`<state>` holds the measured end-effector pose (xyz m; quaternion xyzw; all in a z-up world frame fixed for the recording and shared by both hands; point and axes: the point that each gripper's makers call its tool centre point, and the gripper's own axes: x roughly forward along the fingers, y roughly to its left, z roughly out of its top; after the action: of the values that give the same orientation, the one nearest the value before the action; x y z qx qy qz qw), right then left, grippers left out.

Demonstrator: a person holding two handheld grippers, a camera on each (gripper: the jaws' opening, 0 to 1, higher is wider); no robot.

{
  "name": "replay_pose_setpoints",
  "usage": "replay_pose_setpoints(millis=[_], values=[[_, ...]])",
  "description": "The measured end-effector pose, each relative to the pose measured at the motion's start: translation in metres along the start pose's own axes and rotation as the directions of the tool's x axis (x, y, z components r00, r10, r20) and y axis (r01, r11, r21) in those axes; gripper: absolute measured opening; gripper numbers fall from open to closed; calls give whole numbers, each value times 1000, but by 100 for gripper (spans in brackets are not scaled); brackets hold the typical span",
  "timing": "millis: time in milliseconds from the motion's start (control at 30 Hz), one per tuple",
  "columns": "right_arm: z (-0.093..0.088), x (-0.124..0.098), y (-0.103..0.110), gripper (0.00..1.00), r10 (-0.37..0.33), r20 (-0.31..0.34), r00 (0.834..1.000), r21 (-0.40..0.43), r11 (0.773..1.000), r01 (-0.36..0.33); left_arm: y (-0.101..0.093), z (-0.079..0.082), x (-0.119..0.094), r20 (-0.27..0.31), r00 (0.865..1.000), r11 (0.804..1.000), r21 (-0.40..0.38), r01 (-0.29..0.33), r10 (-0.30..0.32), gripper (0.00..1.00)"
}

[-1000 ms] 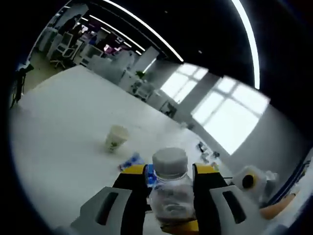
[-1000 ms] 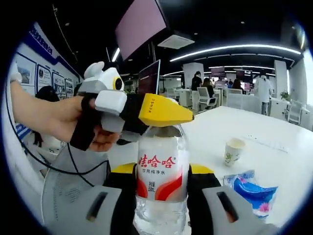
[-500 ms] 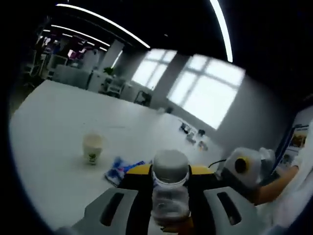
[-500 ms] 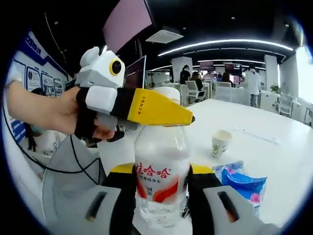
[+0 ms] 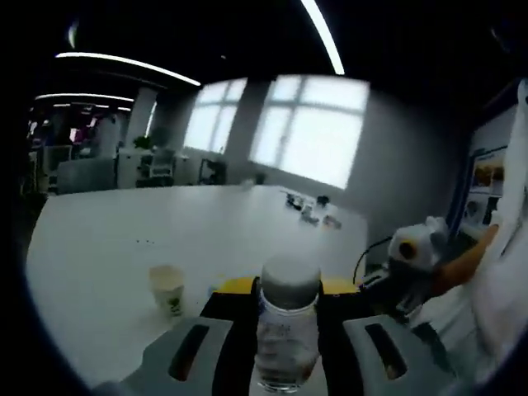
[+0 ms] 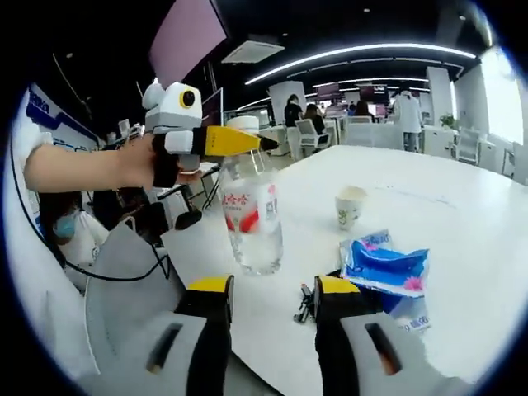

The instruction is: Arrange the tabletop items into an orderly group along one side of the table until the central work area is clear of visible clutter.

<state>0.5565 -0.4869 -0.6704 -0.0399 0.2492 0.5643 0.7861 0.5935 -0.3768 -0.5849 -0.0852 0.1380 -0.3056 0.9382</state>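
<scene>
Your left gripper (image 6: 247,142) is clenched on the water bottle (image 6: 252,219) by its cap, at frame centre, base at or just above the surface (image 6: 462,247). Your right gripper (image 6: 270,299) stands released below it. Paper cup (image 6: 350,206), tissue pack (image 6: 384,267) and a small dark item (image 6: 304,304) still lie ungrouped; most sorting remains.

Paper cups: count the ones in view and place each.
1. One paper cup stands upright on the white table, beyond the blue tissue pack and to the right of the water bottle in the right gripper view. Others may be hidden.
</scene>
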Motion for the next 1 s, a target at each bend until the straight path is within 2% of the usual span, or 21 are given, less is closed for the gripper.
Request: replay_pose_setpoints(millis=[133,200,367,433,600,833,1000], values=[[0,-29,-15,34,-66,39,997,59,996,64,20,2,-2,-14,1000,999,51,1,-1,22],[-5,-51,-26,34,-127,54,990,106,987,121,32,3,-2,-15,1000,998,64,-1,2,22],[-17,-82,-45,34,-226,51,973,183,960,213,62,12,2,-9,1000,998,57,-2,3,22],[-22,-87,-51,34,-249,40,968,204,950,236,71,16,6,-3,1000,998,61,3,-3,22],[-31,-87,-59,36,-279,7,960,239,933,269,94,21,16,-12,1000,997,78,13,-12,22],[-31,-78,-62,37,-290,-16,957,247,926,285,132,23,30,-28,999,993,115,36,-33,22],[-43,-72,-59,36,-272,-42,961,261,926,274,157,25,34,-17,999,993,112,32,-30,22]])
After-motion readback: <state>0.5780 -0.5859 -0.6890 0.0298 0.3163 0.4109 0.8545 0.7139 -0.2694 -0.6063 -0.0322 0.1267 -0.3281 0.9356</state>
